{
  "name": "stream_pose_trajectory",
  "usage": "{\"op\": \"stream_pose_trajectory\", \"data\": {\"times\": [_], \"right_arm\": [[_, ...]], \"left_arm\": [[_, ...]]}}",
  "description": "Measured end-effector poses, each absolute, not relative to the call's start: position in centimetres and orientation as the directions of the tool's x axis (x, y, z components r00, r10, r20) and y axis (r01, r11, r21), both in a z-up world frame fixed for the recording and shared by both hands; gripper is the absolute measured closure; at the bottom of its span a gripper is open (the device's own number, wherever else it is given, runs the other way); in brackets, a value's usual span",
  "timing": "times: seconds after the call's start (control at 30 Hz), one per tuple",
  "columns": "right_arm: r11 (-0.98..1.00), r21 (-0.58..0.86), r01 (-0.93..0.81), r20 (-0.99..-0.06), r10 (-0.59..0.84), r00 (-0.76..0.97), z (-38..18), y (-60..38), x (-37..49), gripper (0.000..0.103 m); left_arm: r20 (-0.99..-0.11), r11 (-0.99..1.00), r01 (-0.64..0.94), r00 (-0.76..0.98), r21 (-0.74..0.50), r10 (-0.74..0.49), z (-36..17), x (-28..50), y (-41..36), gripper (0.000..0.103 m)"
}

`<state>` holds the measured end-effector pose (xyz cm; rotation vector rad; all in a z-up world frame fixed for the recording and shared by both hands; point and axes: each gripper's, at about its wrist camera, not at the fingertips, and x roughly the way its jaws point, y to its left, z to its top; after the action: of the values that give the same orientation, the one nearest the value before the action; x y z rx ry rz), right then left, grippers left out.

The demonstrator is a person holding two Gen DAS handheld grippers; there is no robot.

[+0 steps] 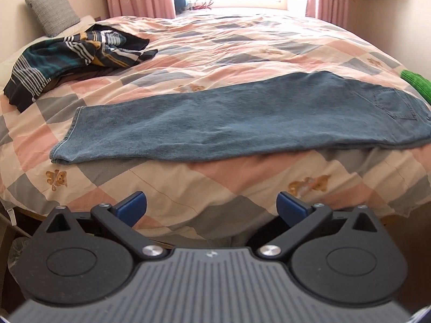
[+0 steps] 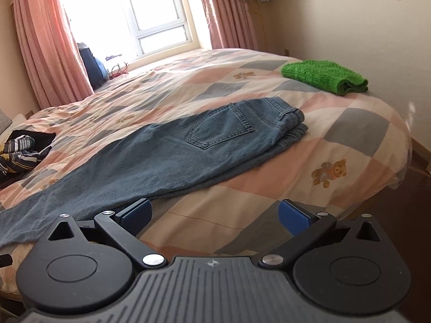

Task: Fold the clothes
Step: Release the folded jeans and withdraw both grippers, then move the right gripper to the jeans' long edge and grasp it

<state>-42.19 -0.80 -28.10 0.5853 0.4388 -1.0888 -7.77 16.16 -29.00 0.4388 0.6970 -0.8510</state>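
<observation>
jeans [image 2: 172,148] lie flat on the bed [image 2: 350,123], folded green towel [image 2: 323,76] beyond, tongs [image 2: 214,214] spread wide.

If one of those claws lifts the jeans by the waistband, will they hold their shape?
Probably not: the jeans lie limp, following the bed's curve, so they'd likely droop. Doubled denim looks fairly heavy. The thick waistband should grip without slipping.

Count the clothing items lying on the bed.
3: jeans across the near edge, a striped garment crumpled near the pillow, a folded green item at the far right. Others may be hidden.
</observation>
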Motion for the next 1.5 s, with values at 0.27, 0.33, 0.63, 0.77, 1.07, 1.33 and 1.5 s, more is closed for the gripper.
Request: {"op": "stream_pose_trajectory", "data": {"times": [0.27, 0.33, 0.63, 0.77, 1.07, 1.33, 1.5], "right_arm": [[0.317, 0.229, 0.920, -0.559, -0.731, 0.392, -26.9, 2.8, -44.4, 0.000], [0.310, 0.235, 0.921, -0.546, -0.742, 0.389, -26.4, 3.6, -45.0, 0.000], [0.351, 0.287, 0.892, -0.509, -0.733, 0.452, -26.2, 3.3, -42.8, 0.000], [0.445, 0.331, 0.832, -0.548, -0.628, 0.553, -28.6, 0.0, -37.0, 0.000], [0.644, 0.397, 0.654, -0.566, -0.390, 0.727, -32.9, -4.6, -22.4, 0.006], [0.660, 0.445, 0.606, -0.541, -0.341, 0.769, -34.1, -7.1, -18.5, 0.005], [0.637, 0.462, 0.618, -0.545, -0.346, 0.764, -35.0, -8.7, -18.5, 0.006]], "left_arm": [[-0.699, 0.541, 0.837, 0.433, 0.078, -0.569, -28.9, -9.4, 17.2, 0.001], [-0.701, 0.528, 0.846, 0.420, 0.073, -0.576, -29.1, -9.3, 17.0, 0.001], [-0.698, 0.586, 0.760, 0.258, -0.280, -0.668, -32.1, -0.3, 18.4, 0.002], [-0.618, 0.669, 0.515, 0.300, -0.536, -0.727, -34.6, 8.8, 22.9, 0.020], [-0.583, 0.703, 0.109, 0.477, -0.703, -0.658, -40.0, 21.3, 28.8, 0.045], [-0.500, 0.607, 0.026, 0.541, -0.794, -0.677, -42.9, 24.1, 29.4, 0.051], [-0.520, 0.686, 0.106, 0.572, -0.720, -0.634, -42.7, 23.2, 27.2, 0.067]]}}
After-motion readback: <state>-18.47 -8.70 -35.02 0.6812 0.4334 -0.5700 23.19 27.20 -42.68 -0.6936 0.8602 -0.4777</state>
